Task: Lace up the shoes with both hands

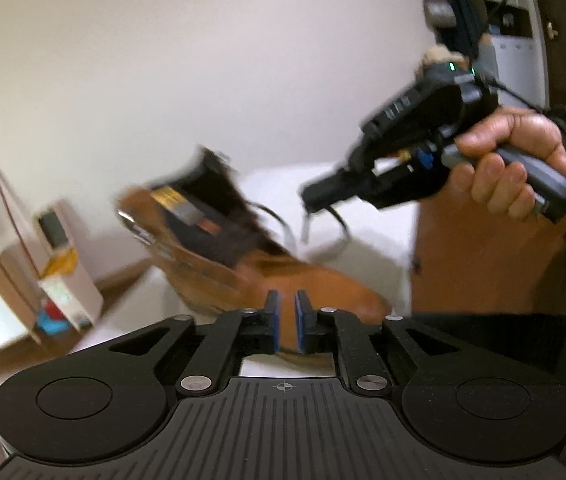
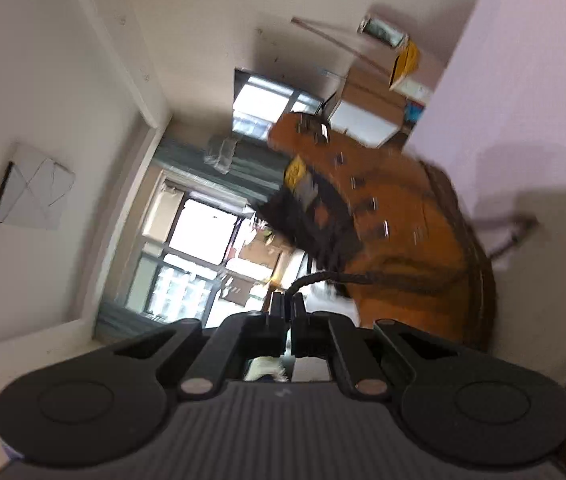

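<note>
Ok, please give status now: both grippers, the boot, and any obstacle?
Right gripper shut on black lace. Left gripper slightly open, holding nothing. Brown boot tilted, blurred. No obstacle seen.

From our left wrist camera, the boot (image 1: 243,264) lies tilted straight ahead at twelve o'clock, just beyond our left gripper (image 1: 287,320). Our right gripper (image 1: 315,200), held in a hand (image 1: 515,160), sits at two o'clock above the boot, its lace (image 1: 339,224) hanging below. Cardboard boxes (image 1: 63,264) stand at ten o'clock.
</note>
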The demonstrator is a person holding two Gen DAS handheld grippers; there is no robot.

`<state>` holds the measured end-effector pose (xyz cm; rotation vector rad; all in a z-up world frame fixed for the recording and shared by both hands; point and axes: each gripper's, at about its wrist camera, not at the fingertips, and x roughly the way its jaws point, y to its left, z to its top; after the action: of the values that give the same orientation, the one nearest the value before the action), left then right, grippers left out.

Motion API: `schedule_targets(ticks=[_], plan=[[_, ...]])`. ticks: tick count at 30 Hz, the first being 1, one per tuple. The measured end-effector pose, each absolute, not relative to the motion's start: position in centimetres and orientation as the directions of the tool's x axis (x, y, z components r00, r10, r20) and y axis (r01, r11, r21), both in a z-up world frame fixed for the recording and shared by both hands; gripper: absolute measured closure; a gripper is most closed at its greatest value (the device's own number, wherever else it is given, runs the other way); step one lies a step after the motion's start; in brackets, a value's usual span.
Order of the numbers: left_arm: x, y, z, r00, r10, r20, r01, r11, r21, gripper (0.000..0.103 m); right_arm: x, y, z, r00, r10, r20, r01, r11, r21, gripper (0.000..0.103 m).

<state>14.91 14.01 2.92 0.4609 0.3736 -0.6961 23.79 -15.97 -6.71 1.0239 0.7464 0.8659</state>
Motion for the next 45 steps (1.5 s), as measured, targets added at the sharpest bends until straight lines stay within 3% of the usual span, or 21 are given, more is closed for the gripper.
schedule_targets(ticks=[4, 10, 13, 20, 28, 32, 35, 45], plan=[[21.5, 17.5, 6.5, 0.648, -0.601, -0.467, 0.75, 0.612, 0.252, 0.083, 25.4, -14.5, -5.2, 0.513, 0.841, -0.171, -0.203, 0.313, 0.928, 0.1], [29.6, 19.1, 12.9, 0.426, -0.672, -0.606, 0.857, 0.514, 0.032, 0.069, 24.9, -12.8, -2.1, 0.609, 0.728, -0.314, -0.008, 0.401, 0.916, 0.1], [32.3, 19.0, 15.8, 0.296, -0.677, -0.674, 0.905, 0.424, -0.028, 0.06, 23.1, -12.2, 0.2, 0.667, 0.65, -0.365, 0.082, 0.422, 0.903, 0.1], [38.6, 16.0, 17.4, 0.083, -0.635, -0.768, 0.971, 0.224, -0.081, 0.059, 18.3, -10.2, 4.0, 0.781, 0.475, -0.405, 0.147, 0.49, 0.859, 0.1], [42.9, 11.0, 14.0, -0.087, -0.519, -0.85, 0.988, 0.066, -0.142, 0.055, 18.6, -10.0, 3.1, 0.798, 0.393, -0.457, 0.217, 0.52, 0.826, 0.1], [46.4, 8.2, 11.2, -0.204, -0.422, -0.883, 0.967, 0.054, -0.249, 0.055, 20.2, -9.5, 1.9, 0.792, 0.374, -0.483, 0.276, 0.487, 0.829, 0.1], [48.7, 6.9, 9.8, -0.306, -0.338, -0.89, 0.939, 0.047, -0.34, 0.055, 21.3, -9.0, 1.6, 0.784, 0.368, -0.5, 0.288, 0.498, 0.818, 0.1], [49.1, 3.0, 6.1, -0.459, -0.091, -0.884, 0.886, -0.117, -0.448, 0.055, 18.4, -6.4, 0.9, 0.858, 0.18, -0.482, 0.374, 0.425, 0.824, 0.1]])
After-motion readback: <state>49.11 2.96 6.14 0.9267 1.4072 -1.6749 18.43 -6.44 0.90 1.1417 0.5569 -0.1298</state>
